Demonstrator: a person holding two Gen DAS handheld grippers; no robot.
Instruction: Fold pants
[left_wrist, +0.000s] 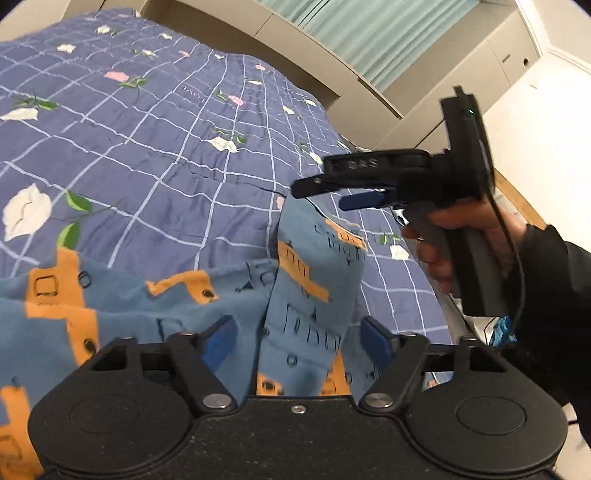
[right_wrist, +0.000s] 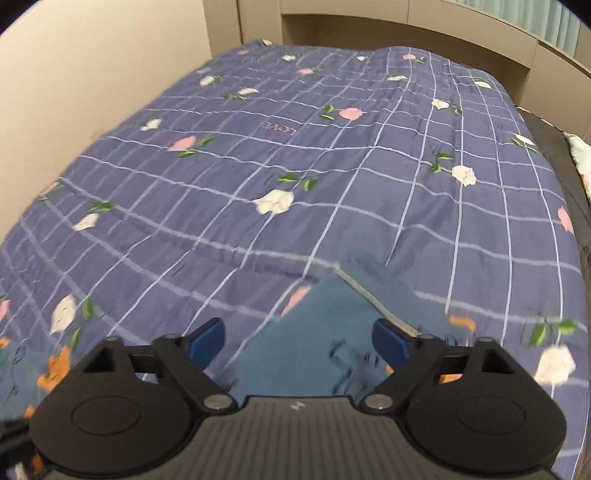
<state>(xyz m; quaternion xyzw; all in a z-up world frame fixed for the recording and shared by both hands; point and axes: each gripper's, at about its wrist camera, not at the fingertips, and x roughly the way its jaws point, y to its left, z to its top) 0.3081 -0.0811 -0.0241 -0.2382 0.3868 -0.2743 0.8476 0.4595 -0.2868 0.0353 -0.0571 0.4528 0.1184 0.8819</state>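
Observation:
The pants (left_wrist: 177, 299) are blue with orange and black prints and lie rumpled on the bed, one leg (left_wrist: 314, 280) running away from me. My left gripper (left_wrist: 299, 343) is open just above them, its blue pads (left_wrist: 221, 341) spread to either side of the leg. My right gripper shows in the left wrist view (left_wrist: 325, 194), held in a hand over the leg's far end, with its jaws apart. In the right wrist view the right gripper (right_wrist: 299, 343) is open over a blurred blue cloth end (right_wrist: 332, 325), holding nothing.
The bed carries a purple quilt (right_wrist: 295, 155) with a white grid and flowers. A beige headboard with shelves (left_wrist: 295, 48) and a teal curtain (left_wrist: 369, 26) are beyond it. A wall (right_wrist: 74, 92) borders the left side. A wooden floor (left_wrist: 517, 199) lies to the right.

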